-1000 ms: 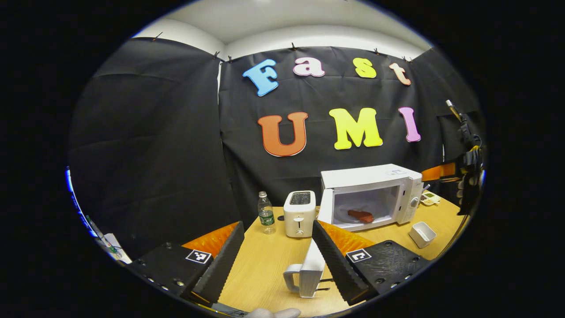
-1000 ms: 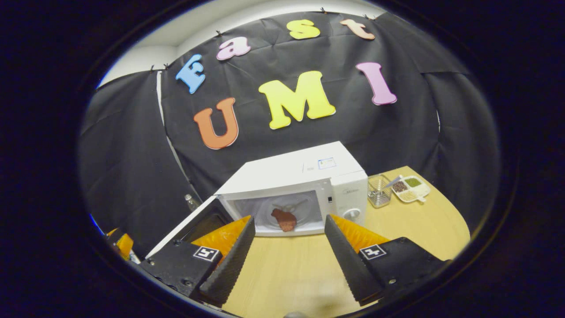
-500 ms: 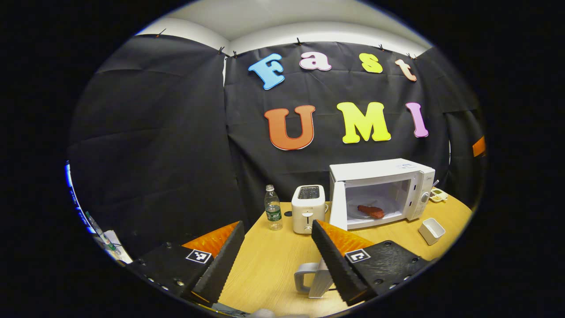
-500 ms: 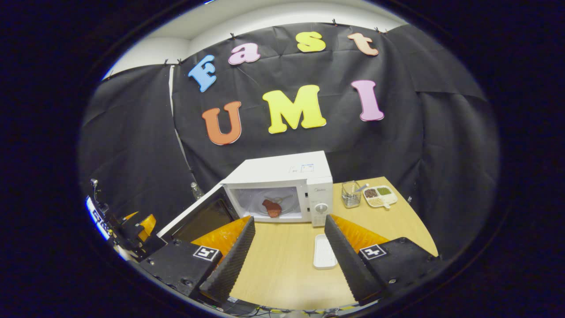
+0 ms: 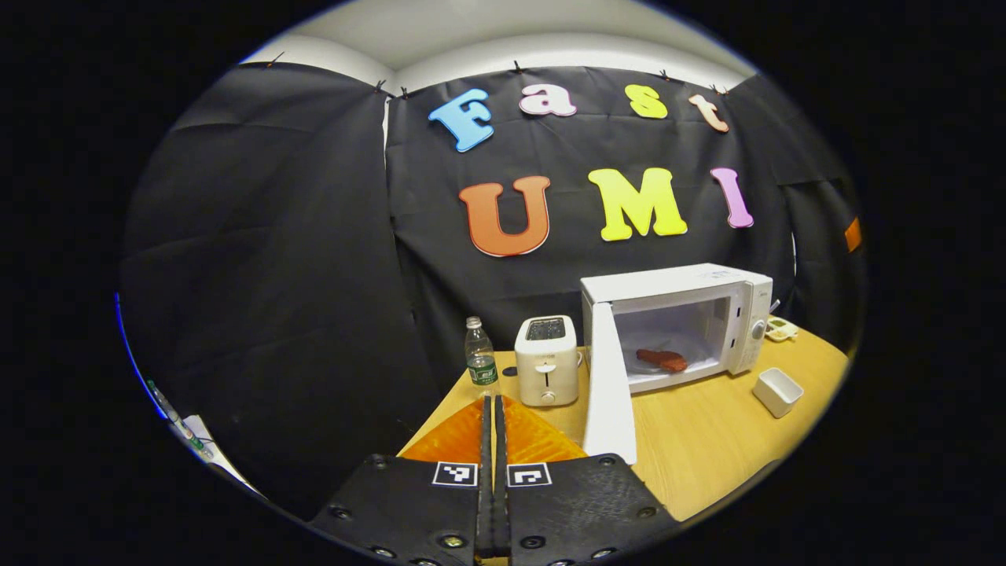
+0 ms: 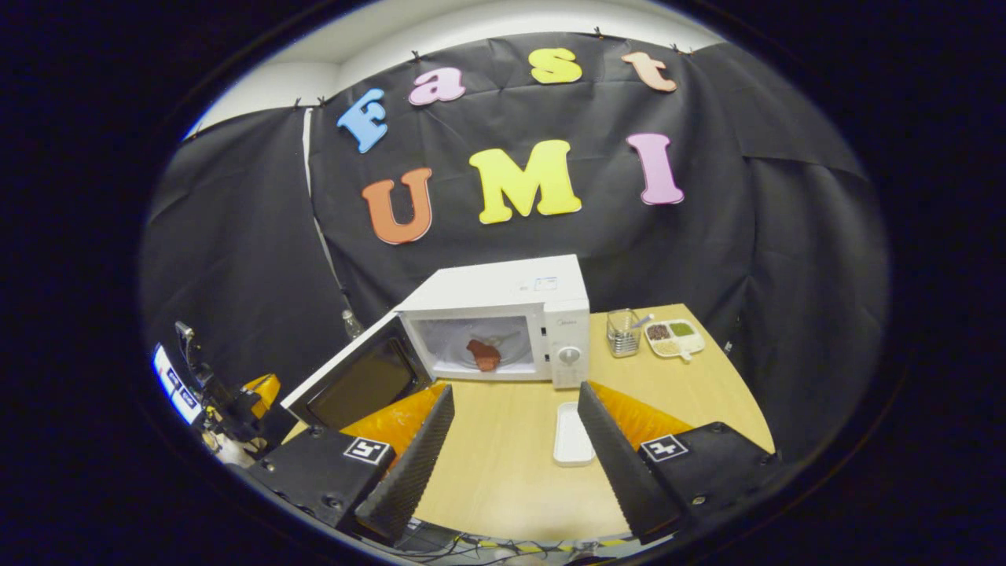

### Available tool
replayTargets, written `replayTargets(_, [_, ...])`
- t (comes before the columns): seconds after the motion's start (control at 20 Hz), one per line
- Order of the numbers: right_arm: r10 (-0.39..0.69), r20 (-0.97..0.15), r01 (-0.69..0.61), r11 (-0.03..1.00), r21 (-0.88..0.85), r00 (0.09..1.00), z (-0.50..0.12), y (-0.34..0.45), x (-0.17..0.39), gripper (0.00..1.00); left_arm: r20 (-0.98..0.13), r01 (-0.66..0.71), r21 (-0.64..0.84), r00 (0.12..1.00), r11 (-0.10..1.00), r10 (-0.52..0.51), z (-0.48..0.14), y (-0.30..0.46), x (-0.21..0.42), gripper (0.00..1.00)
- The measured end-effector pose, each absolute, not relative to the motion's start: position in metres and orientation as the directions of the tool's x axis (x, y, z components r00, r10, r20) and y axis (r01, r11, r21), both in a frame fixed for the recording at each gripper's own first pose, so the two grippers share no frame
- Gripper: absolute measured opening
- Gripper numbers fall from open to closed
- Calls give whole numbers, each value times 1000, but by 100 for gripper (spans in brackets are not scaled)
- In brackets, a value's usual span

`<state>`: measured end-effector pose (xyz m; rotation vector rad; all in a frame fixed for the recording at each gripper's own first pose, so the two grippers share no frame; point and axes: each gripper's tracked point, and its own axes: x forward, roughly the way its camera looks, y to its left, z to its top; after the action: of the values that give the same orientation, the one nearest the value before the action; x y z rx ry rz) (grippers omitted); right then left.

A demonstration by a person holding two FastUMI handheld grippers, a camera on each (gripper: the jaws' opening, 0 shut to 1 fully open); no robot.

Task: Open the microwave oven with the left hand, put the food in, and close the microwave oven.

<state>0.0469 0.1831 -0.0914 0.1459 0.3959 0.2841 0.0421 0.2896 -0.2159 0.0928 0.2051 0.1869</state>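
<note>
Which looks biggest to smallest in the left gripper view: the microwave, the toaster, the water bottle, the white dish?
1. Microwave, clearly largest.
2. Toaster.
3. Water bottle and white dish: too similar to rank; the bottle is taller, the dish wider.

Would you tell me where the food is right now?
The food lies inside the microwave oven, on its plate, seen through the open doorway in both gripper views; the door stands swung out to the left.

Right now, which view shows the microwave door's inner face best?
Right gripper view: the door swings out toward it, dark window panel facing the camera. Left gripper view gets the door nearly edge-on, a narrow white slab.
</note>
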Motion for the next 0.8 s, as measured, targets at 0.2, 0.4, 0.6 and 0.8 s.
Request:
replayTargets(0.2, [297,-376,-241,952,189,878,-97,182,46,100,-240,-165,74,954,984,178,-238,288,45,0])
replayTargets(0.4, [290,-392,-225,953,205,873,-104,178,45,90,-240,-124,76,961,989,139,-242,273,49,0])
replayTargets(0.6, [272,-402,-197,956,218,874,-112,171,42,90,-246,-45,41,968,998,54,-244,239,53,10])
replayTargets(0.8, [270,-417,-188,955,228,868,-122,162,41,90,-236,62,57,970,996,-47,-241,192,58,0])
